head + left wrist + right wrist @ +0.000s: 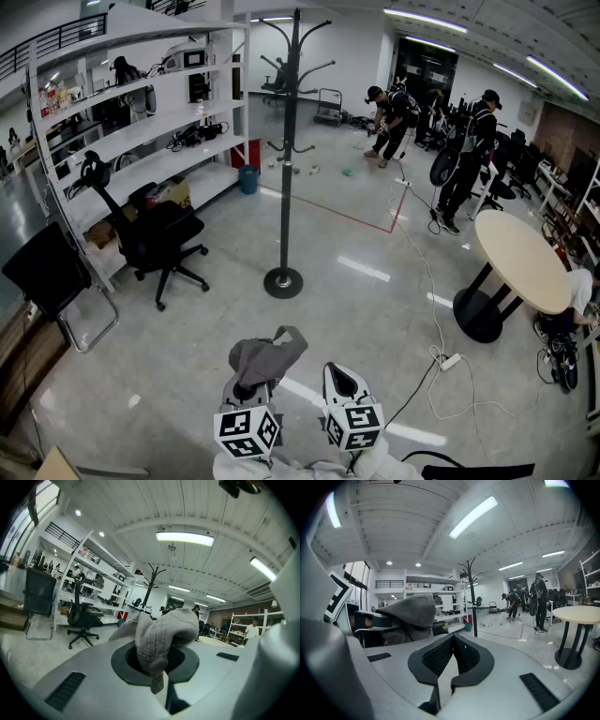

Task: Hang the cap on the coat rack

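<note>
A grey cap hangs crumpled from my left gripper, which is shut on its fabric low in the head view. In the left gripper view the cap bulges out between the pads of that gripper. The black coat rack stands ahead on its round base, a few steps off, with its hooks bare. It also shows far off as a small coat rack in the left gripper view. My right gripper sits beside the left, shut with nothing in it. From there the cap shows at left and the rack beyond.
A black office chair and a folding chair stand at left before white shelving. A round table stands at right, with cables and a power strip on the floor. Two people work at the back.
</note>
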`<move>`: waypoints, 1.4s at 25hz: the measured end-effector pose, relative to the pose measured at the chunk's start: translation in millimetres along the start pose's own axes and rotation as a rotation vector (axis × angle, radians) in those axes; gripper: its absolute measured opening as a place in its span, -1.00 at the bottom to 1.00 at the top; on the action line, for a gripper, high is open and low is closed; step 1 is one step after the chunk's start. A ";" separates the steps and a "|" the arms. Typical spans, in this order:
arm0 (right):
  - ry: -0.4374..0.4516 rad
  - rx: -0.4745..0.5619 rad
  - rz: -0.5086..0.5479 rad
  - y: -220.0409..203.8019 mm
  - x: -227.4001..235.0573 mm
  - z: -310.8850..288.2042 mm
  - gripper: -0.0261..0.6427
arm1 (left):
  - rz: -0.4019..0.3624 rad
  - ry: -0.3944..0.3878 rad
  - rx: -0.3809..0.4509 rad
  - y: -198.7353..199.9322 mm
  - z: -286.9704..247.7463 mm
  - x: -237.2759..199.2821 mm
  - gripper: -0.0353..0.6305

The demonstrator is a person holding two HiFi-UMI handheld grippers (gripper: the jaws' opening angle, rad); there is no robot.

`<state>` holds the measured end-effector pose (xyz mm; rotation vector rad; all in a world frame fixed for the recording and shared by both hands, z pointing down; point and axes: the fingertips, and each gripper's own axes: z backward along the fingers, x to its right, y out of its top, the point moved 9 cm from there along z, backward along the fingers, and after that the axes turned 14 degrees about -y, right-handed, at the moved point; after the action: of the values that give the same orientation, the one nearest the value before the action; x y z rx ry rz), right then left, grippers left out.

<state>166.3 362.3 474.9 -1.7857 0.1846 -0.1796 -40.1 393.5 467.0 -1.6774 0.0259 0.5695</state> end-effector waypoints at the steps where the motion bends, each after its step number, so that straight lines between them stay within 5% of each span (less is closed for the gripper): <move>1: -0.001 -0.001 -0.001 0.9 0.2 -2.4 -0.89 | -0.001 0.000 -0.003 1.4 -2.1 -1.4 -0.85; 35: -0.013 -0.013 -0.073 27.3 -8.2 -163.1 -0.89 | -0.004 -0.027 -0.031 41.7 -129.2 -87.6 -0.85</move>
<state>121.5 203.1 483.8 -1.8073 0.1122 -0.2194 -85.4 238.5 471.5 -1.6995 -0.0060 0.5915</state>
